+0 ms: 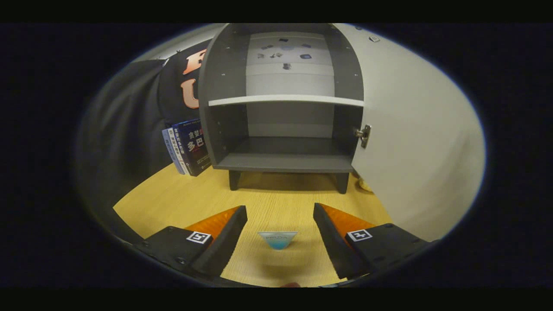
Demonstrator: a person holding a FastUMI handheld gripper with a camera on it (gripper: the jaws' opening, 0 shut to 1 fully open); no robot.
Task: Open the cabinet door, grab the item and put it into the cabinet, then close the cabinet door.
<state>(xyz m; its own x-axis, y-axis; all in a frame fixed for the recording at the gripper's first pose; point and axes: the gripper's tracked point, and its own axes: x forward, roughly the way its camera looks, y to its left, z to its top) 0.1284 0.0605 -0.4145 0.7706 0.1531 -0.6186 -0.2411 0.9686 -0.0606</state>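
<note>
Gripper view: gripper (280, 229) spread wide, holding nothing. Small blue-and-clear item (278, 239) sits on the wooden counter (173, 198) between the fingers, touching neither. Beyond them the grey cabinet (283, 108) stands with its door (414, 142) swung open to the right, shelf (285, 100) bare. Books (189, 147) lean just beside the cabinet's left wall.

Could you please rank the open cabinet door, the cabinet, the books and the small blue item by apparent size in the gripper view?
1. Cabinet door and cabinet: too alike to rank; the door is nearer.
2. Books.
3. Blue item, between the open gripper's fingers.
</note>
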